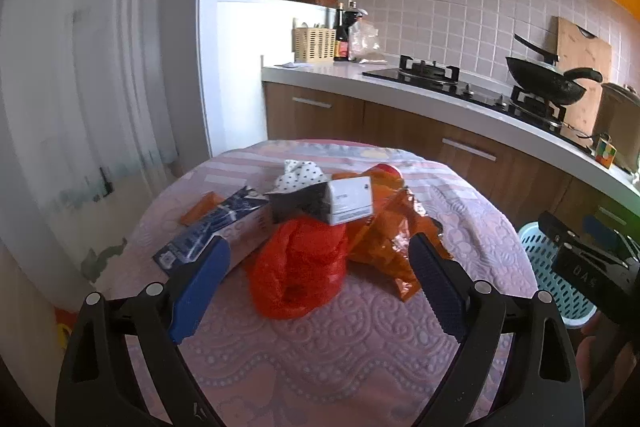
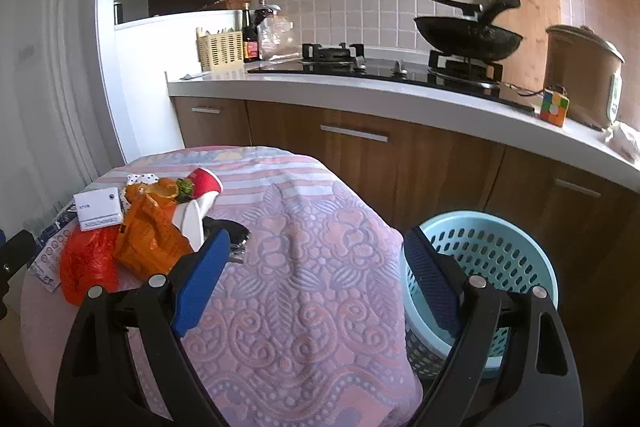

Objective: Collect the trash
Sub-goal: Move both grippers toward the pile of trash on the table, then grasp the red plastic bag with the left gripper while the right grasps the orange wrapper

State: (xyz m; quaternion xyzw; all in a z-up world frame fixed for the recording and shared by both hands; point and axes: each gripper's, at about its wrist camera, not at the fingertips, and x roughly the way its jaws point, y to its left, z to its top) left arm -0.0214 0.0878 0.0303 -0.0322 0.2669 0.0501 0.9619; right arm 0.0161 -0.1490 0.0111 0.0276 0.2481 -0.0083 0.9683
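You are holding the left gripper (image 1: 320,263) wide open and empty, its blue fingers (image 1: 200,291) straddling the red plastic bag (image 1: 300,267) without touching it. Taking that bag as the landmark: the orange wrapper (image 1: 384,227) is lying just beside it, the white box (image 1: 350,201) is sitting right behind it, the blue-printed carton (image 1: 216,227) is lying on its other side, and the polka-dot paper (image 1: 300,175) is sitting farther back. All of it is resting on the pink tablecloth (image 1: 320,347).

You are holding the right gripper (image 2: 316,267) wide open too, gripping nothing, off to the side of the red bag, with the light blue basket (image 2: 500,251) standing below the table edge well apart from the bag.
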